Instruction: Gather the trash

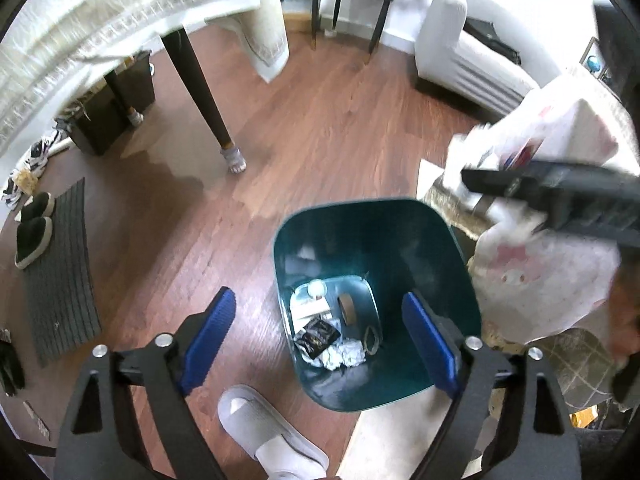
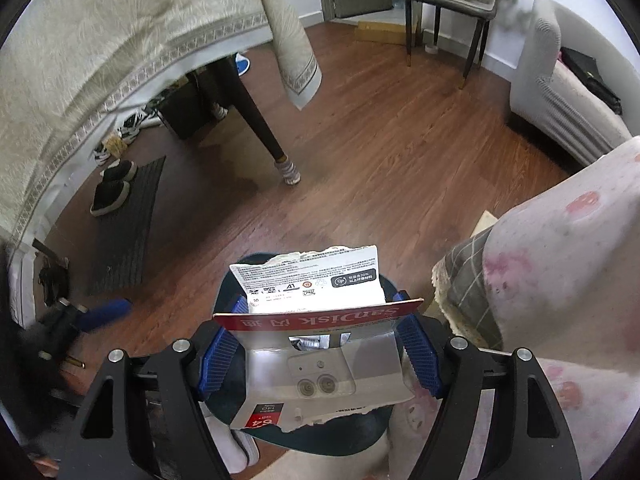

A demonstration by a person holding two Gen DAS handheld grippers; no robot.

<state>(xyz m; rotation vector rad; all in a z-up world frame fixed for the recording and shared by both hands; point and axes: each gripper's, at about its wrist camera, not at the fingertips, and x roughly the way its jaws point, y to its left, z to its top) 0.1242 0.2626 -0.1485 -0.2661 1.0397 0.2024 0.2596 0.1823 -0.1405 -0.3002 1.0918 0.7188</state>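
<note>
The right gripper pinched one torn SanDisk card package between its blue pads, directly above the single green trash bin. The package's long axis ran away from the camera, its white torn flap pointing forward. The left gripper stood spread, holding nothing, over the bin.

The torn red-and-white cardboard memory-card package is showing an upside-down "SanDisk" brand along its red band, "64" on its lower red corner, and "A1" among its white back panel's small print.
</note>
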